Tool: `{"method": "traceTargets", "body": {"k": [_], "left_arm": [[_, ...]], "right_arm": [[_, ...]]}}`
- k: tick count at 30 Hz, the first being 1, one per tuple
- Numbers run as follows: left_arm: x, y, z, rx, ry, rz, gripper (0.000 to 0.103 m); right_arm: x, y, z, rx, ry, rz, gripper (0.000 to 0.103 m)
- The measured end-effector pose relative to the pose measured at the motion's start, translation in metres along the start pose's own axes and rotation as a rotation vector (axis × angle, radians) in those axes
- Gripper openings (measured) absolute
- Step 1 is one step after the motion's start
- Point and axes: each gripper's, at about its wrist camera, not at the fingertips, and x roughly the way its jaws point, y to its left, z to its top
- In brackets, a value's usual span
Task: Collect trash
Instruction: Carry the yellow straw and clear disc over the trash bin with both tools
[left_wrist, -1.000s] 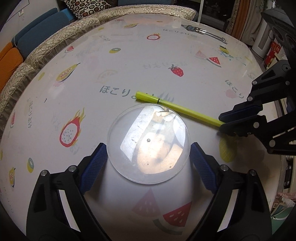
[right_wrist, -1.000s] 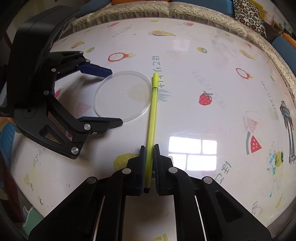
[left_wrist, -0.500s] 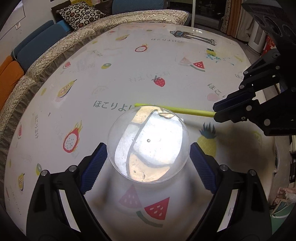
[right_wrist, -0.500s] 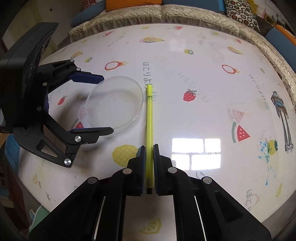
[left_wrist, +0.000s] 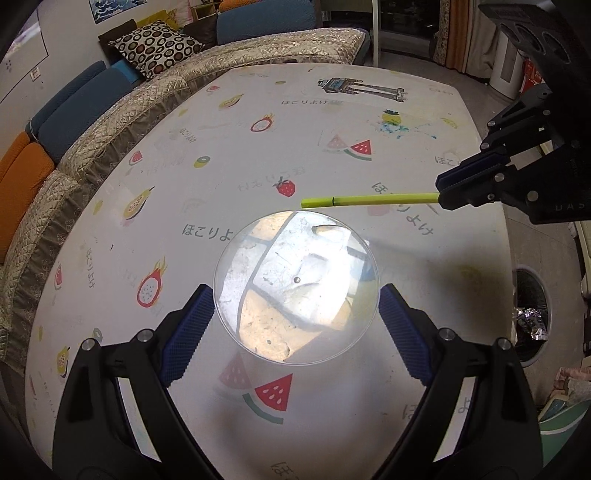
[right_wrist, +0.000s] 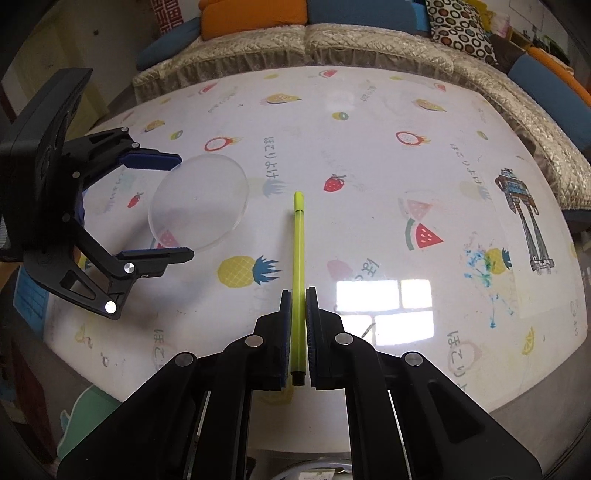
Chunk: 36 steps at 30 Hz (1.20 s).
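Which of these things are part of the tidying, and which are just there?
Part of the job:
clear lid, held by the left gripper
green pen, held by the right gripper
bin

Just there:
table
sofa
cushion

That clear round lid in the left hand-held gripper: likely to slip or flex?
Probably stiff: the clear lid keeps its flat round shape. Possibly slippery: the left hand-held gripper pinches only its smooth rim. It looks thin and light.
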Motion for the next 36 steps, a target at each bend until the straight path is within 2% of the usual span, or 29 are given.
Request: {"method": "traceTargets", "body": {"k": [7, 13, 28, 36], "left_arm": [[-0.016, -0.027, 0.01, 0.037, -0.01, -0.01, 0.088], [-0.027, -0.071, 0.023, 0.105, -0.028, -0.04, 0.088], [-0.027, -0.238, 0.036, 0.309, -0.04, -0.257, 0.088], [0.001, -0.323, 0.009, 0.441, 0.039, -0.352, 0.088]], "right_arm": [[-0.036, -0.012, -0.021, 0.021, -0.025, -0.016, 0.008], [-0.076, -0.03, -0.059, 0.052, -0.046, -0.035, 0.008], [-0.162, -0.087, -0.219, 0.216, -0.031, -0.09, 0.008], [-0.154, -0.102, -0.322, 0.347, 0.05, -0.083, 0.008]]}}
